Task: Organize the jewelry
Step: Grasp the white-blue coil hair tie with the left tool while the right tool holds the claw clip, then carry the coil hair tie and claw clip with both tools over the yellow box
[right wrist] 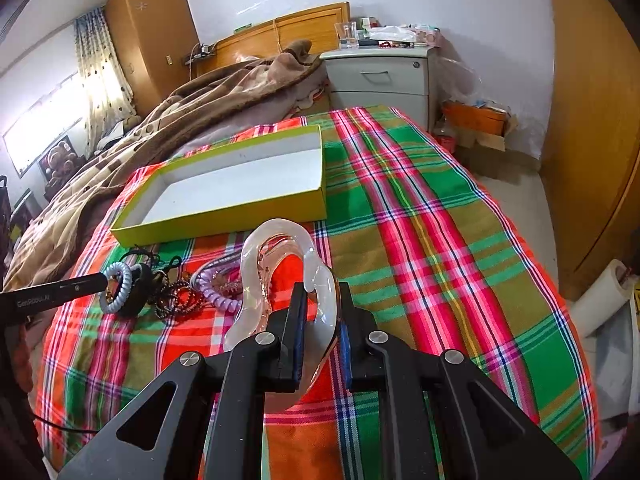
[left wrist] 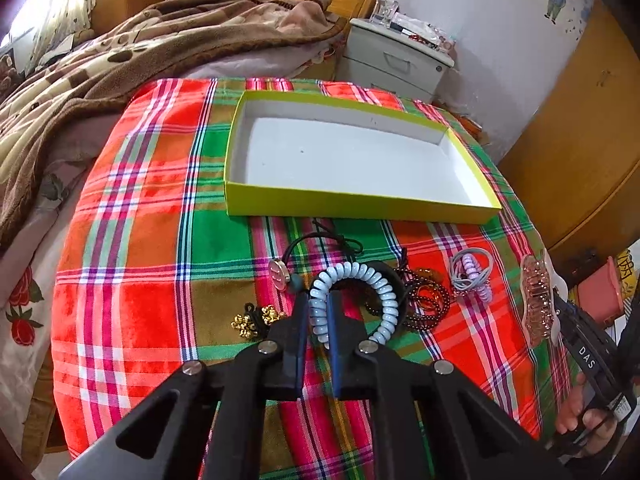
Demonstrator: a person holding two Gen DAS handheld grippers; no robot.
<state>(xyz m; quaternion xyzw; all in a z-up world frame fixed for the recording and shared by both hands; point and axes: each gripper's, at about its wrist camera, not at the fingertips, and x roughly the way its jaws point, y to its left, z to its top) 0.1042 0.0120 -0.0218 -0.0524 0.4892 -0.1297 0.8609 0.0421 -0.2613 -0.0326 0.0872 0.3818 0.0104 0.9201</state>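
On the plaid cloth point(left wrist: 168, 216), left gripper point(left wrist: 319, 304) pinches a pale coil tie point(left wrist: 352, 276), hiding beads point(left wrist: 424, 300) behind. Right view: right gripper point(right wrist: 323, 308) clamps a clear claw clip point(right wrist: 280, 256), its lower end hidden; box point(right wrist: 224, 220) beyond.

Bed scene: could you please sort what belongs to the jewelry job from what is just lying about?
Job: yellow-green box, blue spiral hair tie, pink hair claw, purple spiral tie, bead bracelets, gold bells.
Lying about: brown blanket, nightstand, drinking glass.
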